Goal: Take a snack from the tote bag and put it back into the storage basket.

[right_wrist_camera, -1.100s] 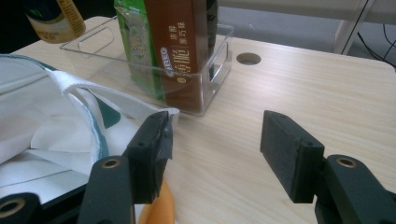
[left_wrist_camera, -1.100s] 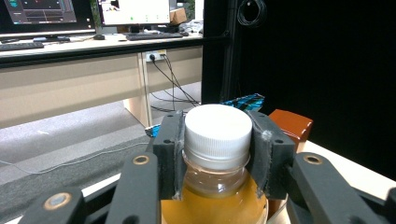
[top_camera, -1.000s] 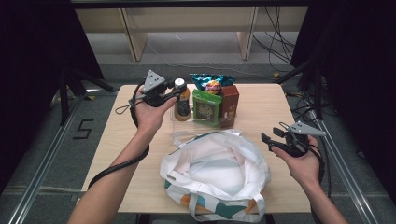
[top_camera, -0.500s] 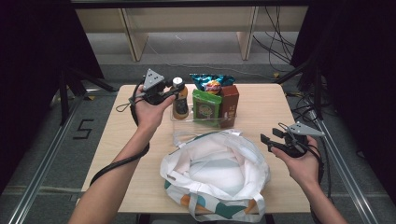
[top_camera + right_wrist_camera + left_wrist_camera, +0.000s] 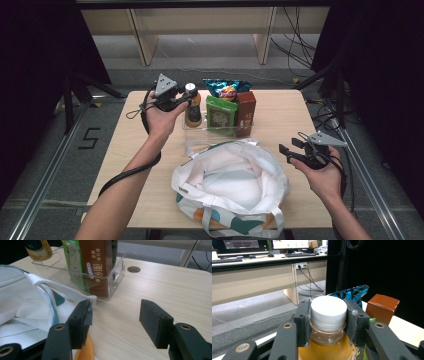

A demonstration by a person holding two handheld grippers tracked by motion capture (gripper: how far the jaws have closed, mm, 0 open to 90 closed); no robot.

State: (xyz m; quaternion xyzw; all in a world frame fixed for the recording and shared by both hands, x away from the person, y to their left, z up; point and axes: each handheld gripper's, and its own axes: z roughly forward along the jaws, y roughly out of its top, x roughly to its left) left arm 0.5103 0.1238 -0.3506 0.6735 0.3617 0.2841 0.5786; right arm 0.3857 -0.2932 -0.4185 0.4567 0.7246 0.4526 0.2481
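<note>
left gripper clamped on bottle cap, far left in clear tray | right gripper wide, empty, near bag | tip: lift straight up, don't bump snacks

Snacks in a tray behind an open bag on the desk

The tray sits at the desk's far middle, holding bottle at left, pouch in the middle, carton at right, chip bag behind them. The tote bag lies nearer, just before the tray.
</note>
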